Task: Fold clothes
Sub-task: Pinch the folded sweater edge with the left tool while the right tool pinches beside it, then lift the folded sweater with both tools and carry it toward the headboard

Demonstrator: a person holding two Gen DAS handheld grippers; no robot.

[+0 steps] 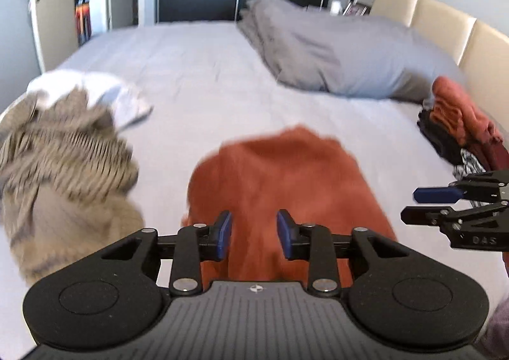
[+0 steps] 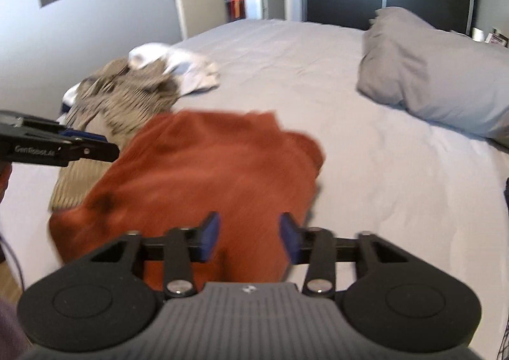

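Observation:
A rust-orange garment [image 1: 280, 188] lies spread on the bed in front of both grippers; it also shows in the right wrist view [image 2: 206, 175]. My left gripper [image 1: 254, 234] is open and empty, just above the garment's near edge. My right gripper [image 2: 249, 240] is open and empty, above the garment's near right part. The right gripper shows in the left wrist view [image 1: 413, 205] at the far right, the left gripper in the right wrist view [image 2: 108, 143] at the far left. Both views are blurred by motion.
A pile of beige striped and white clothes [image 1: 63, 150] lies left of the orange garment, also in the right wrist view [image 2: 127, 89]. Folded red and dark clothes [image 1: 458, 124] sit at the right. A grey pillow [image 1: 343, 54] lies behind on the grey sheet [image 1: 197, 73].

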